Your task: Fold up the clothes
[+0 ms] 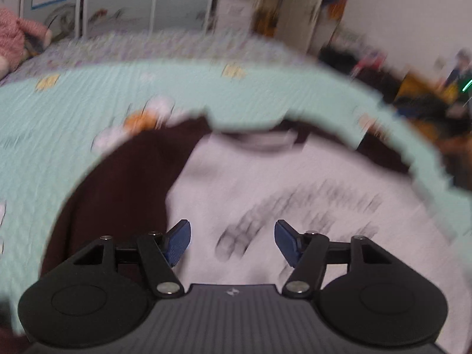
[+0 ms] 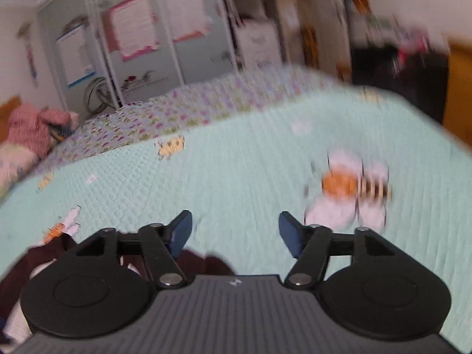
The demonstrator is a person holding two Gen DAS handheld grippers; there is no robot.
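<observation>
A white shirt with dark maroon sleeves and blurred dark lettering (image 1: 295, 183) lies flat on the mint green bedspread (image 1: 73, 112), collar toward the far side. My left gripper (image 1: 232, 237) hovers above the shirt's chest, open, nothing between its blue pads (image 1: 178, 243). In the right wrist view my right gripper (image 2: 235, 234) is open over the bare bedspread (image 2: 236, 159), nothing between its fingers. Only a strip of the shirt's maroon fabric (image 2: 206, 262) shows at the bottom left, under and behind the gripper body. Both views are blurred by motion.
A bee and flower print (image 2: 351, 188) marks the bedspread right of my right gripper. A floral quilt (image 2: 177, 112) covers the far part of the bed. A pink garment (image 2: 32, 126) lies at the far left. Wardrobe doors (image 2: 132, 44) stand behind; dark clutter (image 1: 413, 94) sits beyond the bed's right edge.
</observation>
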